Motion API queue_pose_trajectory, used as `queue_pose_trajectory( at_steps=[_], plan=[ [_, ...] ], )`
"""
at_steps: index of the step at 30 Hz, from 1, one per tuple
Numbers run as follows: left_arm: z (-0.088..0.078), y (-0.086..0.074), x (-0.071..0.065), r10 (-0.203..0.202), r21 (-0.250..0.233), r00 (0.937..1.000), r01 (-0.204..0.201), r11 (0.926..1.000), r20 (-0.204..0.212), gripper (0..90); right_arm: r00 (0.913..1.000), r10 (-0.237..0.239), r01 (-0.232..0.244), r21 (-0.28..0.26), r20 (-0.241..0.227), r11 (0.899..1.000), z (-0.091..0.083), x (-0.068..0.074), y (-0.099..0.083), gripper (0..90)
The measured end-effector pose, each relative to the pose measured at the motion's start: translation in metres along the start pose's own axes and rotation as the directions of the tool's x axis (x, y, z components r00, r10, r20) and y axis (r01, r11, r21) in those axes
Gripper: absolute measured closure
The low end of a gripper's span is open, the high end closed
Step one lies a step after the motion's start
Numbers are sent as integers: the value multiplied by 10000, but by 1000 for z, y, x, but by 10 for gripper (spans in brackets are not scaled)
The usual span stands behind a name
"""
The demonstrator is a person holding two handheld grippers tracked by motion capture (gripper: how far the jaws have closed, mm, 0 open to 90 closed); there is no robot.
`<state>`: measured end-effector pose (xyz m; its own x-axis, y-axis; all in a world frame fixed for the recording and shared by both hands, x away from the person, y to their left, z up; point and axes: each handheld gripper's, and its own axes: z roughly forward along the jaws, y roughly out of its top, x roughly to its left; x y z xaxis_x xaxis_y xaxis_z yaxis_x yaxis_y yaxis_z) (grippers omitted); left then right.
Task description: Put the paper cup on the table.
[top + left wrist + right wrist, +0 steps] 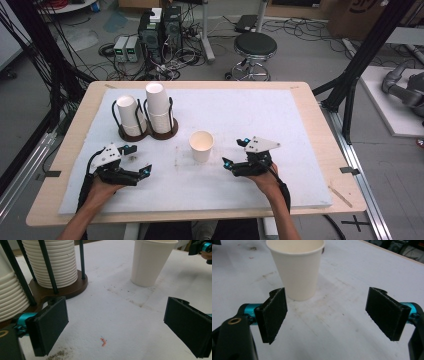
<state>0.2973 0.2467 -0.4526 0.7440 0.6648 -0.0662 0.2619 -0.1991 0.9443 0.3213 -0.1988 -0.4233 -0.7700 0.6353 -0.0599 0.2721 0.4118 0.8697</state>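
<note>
A single white paper cup (201,145) stands upright and empty near the middle of the white mat (240,105); it also appears in the left gripper view (151,261) and close ahead in the right gripper view (296,266). My right gripper (235,153) is open just to the cup's right, a short gap away, nothing between its jaws (328,315). My left gripper (138,159) is open at the front left, below the cup holders, its jaws wide over bare mat (115,325).
Two dark wooden holders with wire posts stand at the back left, each with a stack of upturned white cups (127,116) (159,110). A small orange scrap (103,341) lies on the mat. Beyond the table stand a stool (255,47) and cabled equipment.
</note>
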Motion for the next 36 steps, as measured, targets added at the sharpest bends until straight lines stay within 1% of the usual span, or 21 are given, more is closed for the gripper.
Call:
queue_pose_trajectory(
  at_steps=[1,2,4,5,7,10,12,13,14,15,18,19,20,21,24,27,30,31,36],
  plan=[
    [0,0,0,-10,1,10000,10,10000,-3,54,9998,126,-125,-94,124,9999,-7,-3,-4,183],
    [0,0,0,28,-16,10000,-28,10000,-8,54,9998,126,-125,-94,124,9999,-7,-3,-4,183],
    [0,0,-1,31,-14,10000,-32,10000,-14,54,9993,272,-267,-205,268,9994,-13,-5,-8,183],
    [0,0,-1,38,-10,10000,-38,10000,-22,55,9992,318,-311,-279,262,9991,-15,-7,-11,183],
    [0,0,-1,103,-7,9999,-103,9999,-18,55,9987,402,-387,-485,309,9981,-23,-9,-17,183],
    [1,1,-2,280,96,9996,-280,9996,-14,54,9978,539,-515,-589,392,9969,-27,-11,-21,183],
    [1,1,-2,267,117,9996,-267,9996,7,54,9973,672,-652,-677,285,9956,-30,-11,-24,183],
    [1,0,-2,204,99,9998,-204,9997,27,54,9981,565,-547,-718,236,9959,-31,-12,-27,183],
    [1,0,-2,187,72,9998,-187,9998,43,54,9981,565,-547,-718,236,9959,-31,-12,-27,183],
    [0,0,-2,131,23,9999,-131,9999,32,54,9979,650,-643,-731,77,9953,-32,-13,-30,183],
    [0,0,-1,123,5,9999,-123,9999,45,54,9978,662,-659,-733,24,9951,-31,-15,-33,183],
    [0,0,-1,105,8,9999,-105,9999,56,54,9973,725,-731,-670,-115,9951,-30,-16,-36,183],
    [0,0,-1,72,-12,10000,-72,10000,55,54,9973,725,-731,-670,-115,9951,-30,-16,-36,183],
    [0,0,-1,83,-17,9999,-82,10000,59,54,9977,657,-665,-657,-143,9956,-29,-17,-37,183],
    [0,0,-1,166,-62,9998,-165,9998,144,54,9969,711,-732,-657,-342,9952,-27,-19,-42,183],
    [-2,-1,-1,288,-148,9988,-282,9995,396,55,9969,656,-686,-699,-444,9952,-29,-21,-44,183],
    [-2,-1,-1,339,-155,9986,-333,9993,400,54,9970,671,-699,-729,-390,9949,-30,-22,-44,183],
    [-2,-1,-2,340,-160,9986,-334,9993,417,54,9963,747,-777,-730,-420,9943,-30,-23,-46,183],
    [-2,-1,-2,351,-204,9983,-342,9992,472,54,9962,753,-782,-683,-442,9946,-30,-25,-48,183]
  ],
)
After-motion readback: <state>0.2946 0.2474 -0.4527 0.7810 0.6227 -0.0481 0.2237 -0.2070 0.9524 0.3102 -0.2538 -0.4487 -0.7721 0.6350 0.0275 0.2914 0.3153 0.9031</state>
